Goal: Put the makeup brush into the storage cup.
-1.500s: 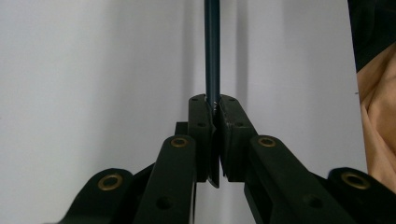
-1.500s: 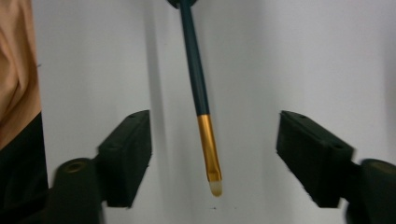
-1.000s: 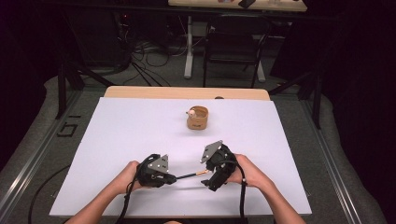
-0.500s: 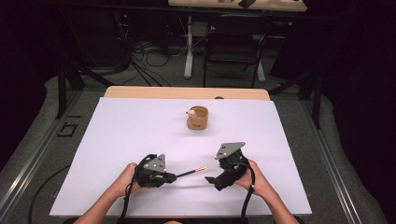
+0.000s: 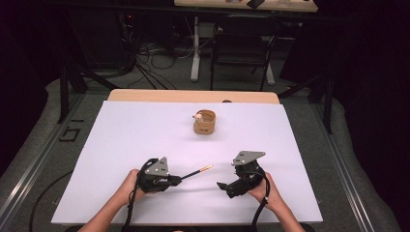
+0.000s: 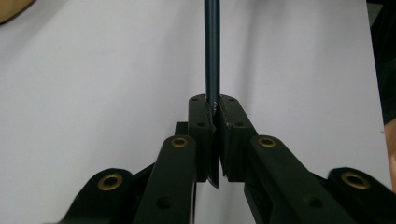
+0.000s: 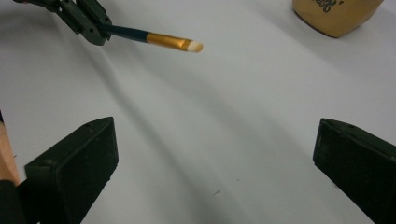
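My left gripper [image 5: 177,180] is shut on the dark blue handle of a paintbrush [image 5: 196,172], low above the white sheet [image 5: 121,145]. The brush's gold ferrule and pale tip point right and away from the person. In the left gripper view the pads clamp the handle [image 6: 212,46] at their tips. My right gripper [image 5: 223,187] is to the right of the brush tip and apart from it. Its jaws have just been opening and stand open with nothing between them [image 7: 215,154]. The right gripper view has the brush [image 7: 159,39] at upper left. A tan cup [image 5: 205,122] stands farther back.
A small pale object [image 5: 197,116] rests at the cup's left rim. The sheet covers a wooden table whose far edge [image 5: 193,95] shows. Beyond it are table legs [image 5: 195,48], a chair and cables on the floor. Metal rails [image 5: 34,169] flank the table.
The right gripper has drawn away from the brush tip, moving right and a little toward the person. The left gripper and the brush have stayed put.
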`<state>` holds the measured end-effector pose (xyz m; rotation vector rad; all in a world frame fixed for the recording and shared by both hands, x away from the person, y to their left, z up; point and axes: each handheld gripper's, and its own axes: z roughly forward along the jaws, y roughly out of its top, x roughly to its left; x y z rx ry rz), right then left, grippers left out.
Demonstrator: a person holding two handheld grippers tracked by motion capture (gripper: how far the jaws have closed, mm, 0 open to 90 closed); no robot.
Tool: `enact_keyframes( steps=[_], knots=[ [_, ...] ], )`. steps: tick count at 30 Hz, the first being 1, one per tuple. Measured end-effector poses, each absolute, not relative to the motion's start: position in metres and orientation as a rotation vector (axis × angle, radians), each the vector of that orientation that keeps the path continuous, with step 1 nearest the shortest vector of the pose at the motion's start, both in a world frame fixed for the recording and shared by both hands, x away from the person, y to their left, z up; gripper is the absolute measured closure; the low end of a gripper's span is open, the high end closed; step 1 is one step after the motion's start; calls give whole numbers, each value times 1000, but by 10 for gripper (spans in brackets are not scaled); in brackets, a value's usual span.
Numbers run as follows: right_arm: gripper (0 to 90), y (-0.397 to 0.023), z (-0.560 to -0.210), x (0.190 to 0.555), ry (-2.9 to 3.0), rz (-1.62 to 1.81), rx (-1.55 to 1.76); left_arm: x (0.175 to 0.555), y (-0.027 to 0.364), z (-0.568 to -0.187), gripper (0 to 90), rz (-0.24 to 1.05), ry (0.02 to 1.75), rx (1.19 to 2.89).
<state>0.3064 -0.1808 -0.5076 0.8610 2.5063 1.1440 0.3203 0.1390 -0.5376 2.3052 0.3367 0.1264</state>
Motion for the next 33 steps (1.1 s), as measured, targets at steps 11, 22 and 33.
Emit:
enact_keyframes(
  steps=[11, 22, 33],
  knots=[
    [0, -181, -509, 308, 2503, 1155, 915, 320, 138, -538, 849, 152, 420, 2246],
    [0, -180, -511, 308, 2490, 1189, 934, 319, 137, -538, 849, 149, 470, 2185],
    [0, -179, -511, 309, 2490, 1218, 950, 318, 135, -539, 849, 146, 498, 2141]
  ],
)
